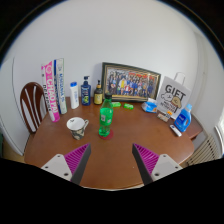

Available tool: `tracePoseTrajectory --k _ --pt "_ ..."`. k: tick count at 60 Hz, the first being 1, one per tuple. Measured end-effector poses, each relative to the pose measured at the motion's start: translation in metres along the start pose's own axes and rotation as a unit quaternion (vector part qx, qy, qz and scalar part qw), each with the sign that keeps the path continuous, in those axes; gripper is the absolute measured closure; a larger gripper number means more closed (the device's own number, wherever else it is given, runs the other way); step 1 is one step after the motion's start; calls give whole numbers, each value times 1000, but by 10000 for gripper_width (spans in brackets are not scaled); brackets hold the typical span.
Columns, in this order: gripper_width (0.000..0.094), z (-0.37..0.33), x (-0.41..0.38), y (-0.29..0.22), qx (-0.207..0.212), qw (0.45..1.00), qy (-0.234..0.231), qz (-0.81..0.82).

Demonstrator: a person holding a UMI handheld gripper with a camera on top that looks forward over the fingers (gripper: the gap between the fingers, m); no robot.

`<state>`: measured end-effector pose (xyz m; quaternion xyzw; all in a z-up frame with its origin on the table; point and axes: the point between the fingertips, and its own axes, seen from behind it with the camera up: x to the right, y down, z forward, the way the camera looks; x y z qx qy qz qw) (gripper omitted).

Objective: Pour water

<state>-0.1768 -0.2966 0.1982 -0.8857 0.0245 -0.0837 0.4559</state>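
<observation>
A green bottle stands upright near the middle of the round brown table, well beyond my fingers. Left of it sits a white patterned cup. My gripper is open, with its two magenta pads spread wide over the table's near part. Nothing is between the fingers.
Along the back stand a framed group photo, a dark bottle, a white bottle and tall pink boxes. A gift bag and blue items sit at the right. A wooden chair is at the left.
</observation>
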Motion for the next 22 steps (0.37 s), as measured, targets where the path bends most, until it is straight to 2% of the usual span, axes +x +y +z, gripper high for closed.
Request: tracePoseTrajectory --k 8,22 --pt "83 -22 8 -2 9 1000 4 -3" --pt "85 -38 11 3 12 1000 -15 -7"
